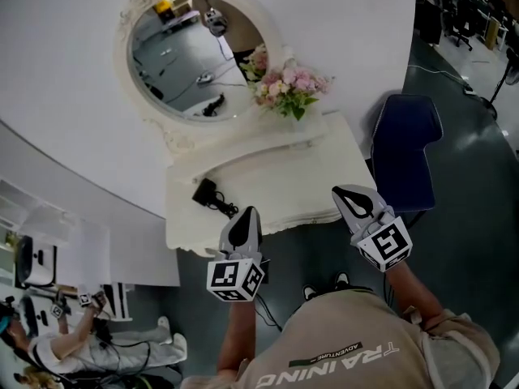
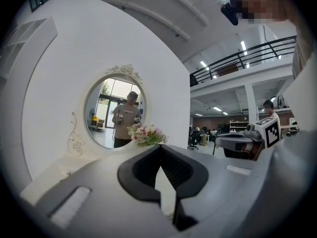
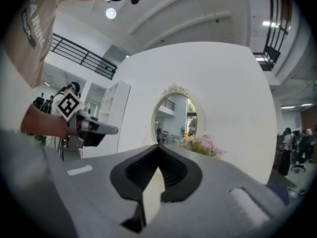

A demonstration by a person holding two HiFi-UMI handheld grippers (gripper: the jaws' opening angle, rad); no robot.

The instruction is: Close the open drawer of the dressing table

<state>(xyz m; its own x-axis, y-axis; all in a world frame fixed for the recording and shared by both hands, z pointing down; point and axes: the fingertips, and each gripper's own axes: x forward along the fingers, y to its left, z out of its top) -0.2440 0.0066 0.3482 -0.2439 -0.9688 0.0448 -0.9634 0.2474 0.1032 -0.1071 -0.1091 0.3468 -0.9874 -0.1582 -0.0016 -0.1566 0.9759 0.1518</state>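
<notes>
White dressing table [image 1: 312,177]; pink flowers [image 1: 289,86]; navy chair [image 1: 405,148].

A pink flower bouquet [image 1: 285,87] sits at upper centre, with a black adapter and cable [image 1: 212,197] left of centre. A dark blue chair [image 1: 405,148] stands at the right.

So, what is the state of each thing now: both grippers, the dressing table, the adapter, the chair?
Left gripper: fingers shut, empty.
Right gripper: fingers shut, empty.
Dressing table: no open drawer visible from above.
Black adapter: lying on the tabletop.
Blue chair: empty, beside the table's right end.
</notes>
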